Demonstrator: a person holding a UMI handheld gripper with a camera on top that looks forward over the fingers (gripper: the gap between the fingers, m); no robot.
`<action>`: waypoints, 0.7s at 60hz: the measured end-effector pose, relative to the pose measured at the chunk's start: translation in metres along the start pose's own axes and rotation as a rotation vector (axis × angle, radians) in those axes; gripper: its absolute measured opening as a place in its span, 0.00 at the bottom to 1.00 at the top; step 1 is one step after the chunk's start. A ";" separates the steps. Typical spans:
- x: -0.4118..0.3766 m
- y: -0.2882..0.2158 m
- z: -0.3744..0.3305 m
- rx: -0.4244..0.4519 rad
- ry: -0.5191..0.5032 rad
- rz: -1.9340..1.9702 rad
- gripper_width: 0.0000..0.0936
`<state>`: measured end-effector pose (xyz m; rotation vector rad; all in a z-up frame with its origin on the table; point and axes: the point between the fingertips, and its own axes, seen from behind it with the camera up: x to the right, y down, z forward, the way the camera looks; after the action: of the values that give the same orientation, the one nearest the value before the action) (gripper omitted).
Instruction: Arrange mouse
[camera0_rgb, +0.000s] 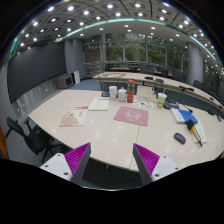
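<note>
We're looking at a big table (100, 135) with a smooth, pale top, probably laminate, a bit glossy where the ceiling lights catch it. The mouse (180, 138) looks like dark plastic, fairly matt. The pink mat (130, 116) seems soft and flat, cloth or rubbery, no shine on it. Papers (74, 118) beside it look like plain matt sheets. The red bottle (130, 92) could be plastic or metal, we can't tell. The gripper (110, 163) has dark matt plastic fingers spread apart with nothing between them, and the magenta pads (148, 157) look ribbed and rubbery. The chair (22, 135) looks like black plastic or mesh.
</note>
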<state>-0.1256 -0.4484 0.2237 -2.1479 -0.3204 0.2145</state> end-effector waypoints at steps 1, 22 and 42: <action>0.011 0.005 0.003 -0.007 0.009 0.003 0.91; 0.285 0.125 0.077 -0.143 0.237 0.051 0.92; 0.454 0.129 0.183 -0.139 0.302 0.064 0.91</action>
<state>0.2755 -0.2348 -0.0004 -2.2894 -0.0933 -0.0995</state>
